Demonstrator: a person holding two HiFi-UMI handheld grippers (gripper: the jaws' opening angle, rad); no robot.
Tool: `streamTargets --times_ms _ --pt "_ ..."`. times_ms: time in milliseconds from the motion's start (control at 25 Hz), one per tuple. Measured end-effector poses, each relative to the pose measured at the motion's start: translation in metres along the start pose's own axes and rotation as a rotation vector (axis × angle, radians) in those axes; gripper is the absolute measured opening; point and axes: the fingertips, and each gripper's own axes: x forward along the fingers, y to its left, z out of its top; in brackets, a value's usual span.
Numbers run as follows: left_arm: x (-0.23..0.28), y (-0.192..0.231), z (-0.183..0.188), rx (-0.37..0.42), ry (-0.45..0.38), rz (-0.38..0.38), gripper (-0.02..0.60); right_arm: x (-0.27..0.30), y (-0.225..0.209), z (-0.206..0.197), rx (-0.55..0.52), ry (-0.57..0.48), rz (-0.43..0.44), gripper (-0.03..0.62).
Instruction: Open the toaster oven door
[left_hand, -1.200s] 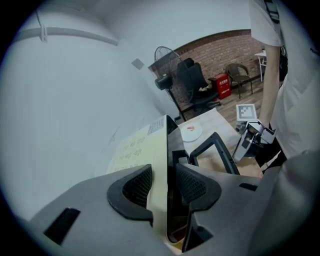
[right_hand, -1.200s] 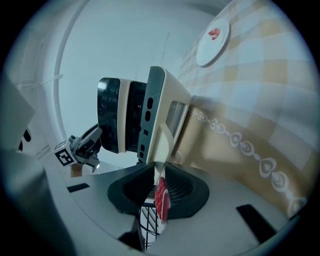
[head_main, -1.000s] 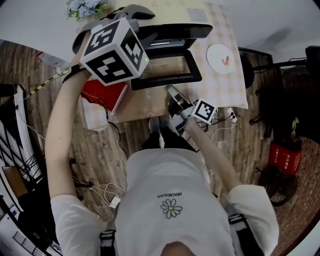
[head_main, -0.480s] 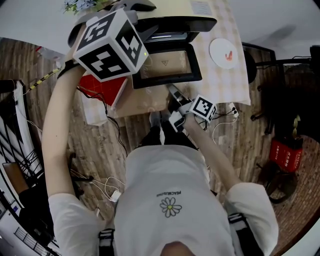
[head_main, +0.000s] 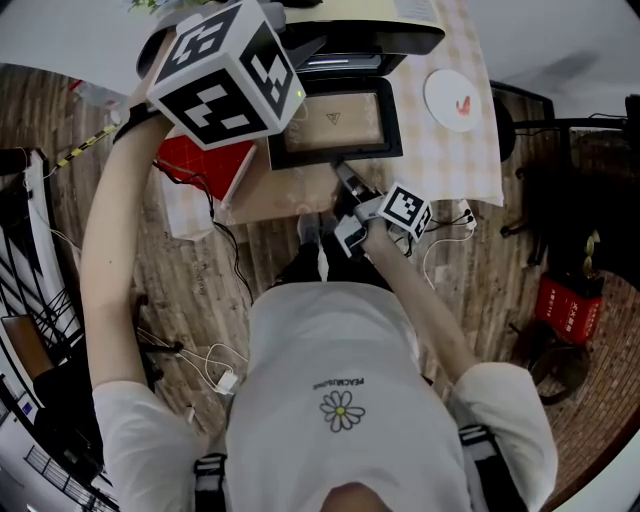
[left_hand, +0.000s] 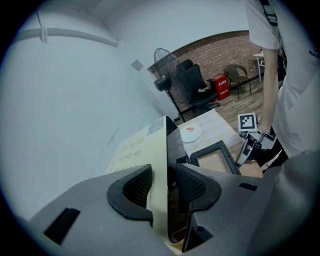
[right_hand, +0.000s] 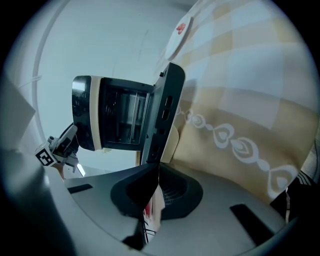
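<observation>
The toaster oven door (head_main: 335, 122) lies folded down toward the near edge of the surface (head_main: 455, 150), its long axis along that edge. The right gripper (head_main: 342, 175) is nearer, just beside the door's free rim; its fingers have just been closing and now meet on nothing. The left gripper (left_hand: 165, 185) clamps the oven (left_hand: 159, 147) by its top edge

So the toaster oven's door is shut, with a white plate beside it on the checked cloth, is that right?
Not quite: the toaster oven's door is open, folded down flat, as the head view shows. The white plate does sit beside it on the checked cloth.
</observation>
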Motion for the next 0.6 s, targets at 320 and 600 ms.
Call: streamTargets --times_ms 320,600 --pt "0.0011 -0.0001 -0.0006 0.0 0.004 0.003 0.163 -0.0006 -0.0026 -0.0025 -0.005 -0.002 -0.009 0.009" --pt "0.0 0.0001 -0.0006 -0.002 0.007 0.012 0.163 -0.0073 0.0011 -0.0047 -0.042 -0.021 -0.022 0.011"
